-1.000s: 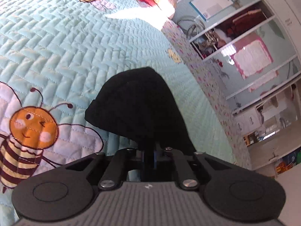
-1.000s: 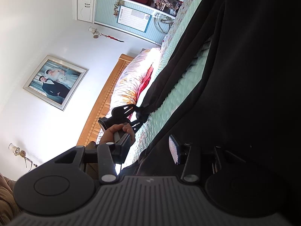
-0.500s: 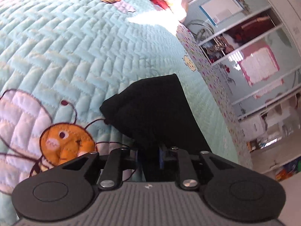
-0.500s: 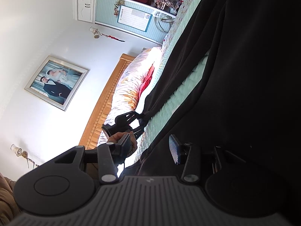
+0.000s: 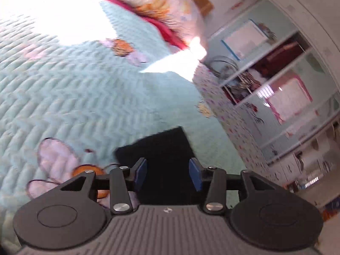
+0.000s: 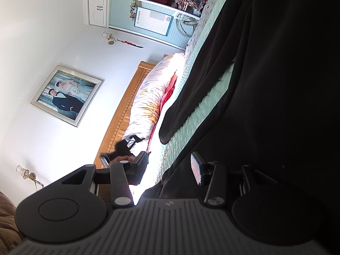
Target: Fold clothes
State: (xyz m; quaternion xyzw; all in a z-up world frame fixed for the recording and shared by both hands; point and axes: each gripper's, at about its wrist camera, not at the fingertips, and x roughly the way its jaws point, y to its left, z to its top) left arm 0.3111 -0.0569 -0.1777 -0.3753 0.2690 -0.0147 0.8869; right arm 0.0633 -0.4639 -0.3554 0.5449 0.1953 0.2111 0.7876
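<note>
- We see the left gripper with its jaws opening; its blue pads stand apart, and the black garment lies below and between them without either pad pressing on it.
- In the left wrist view, a flat end of the black garment rests on the quilted mint bedspread, its far edge straight and its near part hidden behind the gripper body.
- We note a bee print on the bedspread just left of the garment, partly covered by the left finger.
- Beyond, a floral pillow with a red edge lies at the head of the bed, and open shelves line the wall to the right.
- The right gripper has its jaws partly apart. Black cloth bunches in the gap and covers the right finger, but we cannot tell whether the pads press on it.
- In the right wrist view, the black garment fills most of the right side, and a long dark sleeve-like strip stretches along the bedspread with a band of mint quilt showing between strip and main body.
- We also see the left gripper from the right wrist view, blurred, near the pillow, apart from the strip's end.
- A framed photograph hangs on the white wall above the wooden headboard.
</note>
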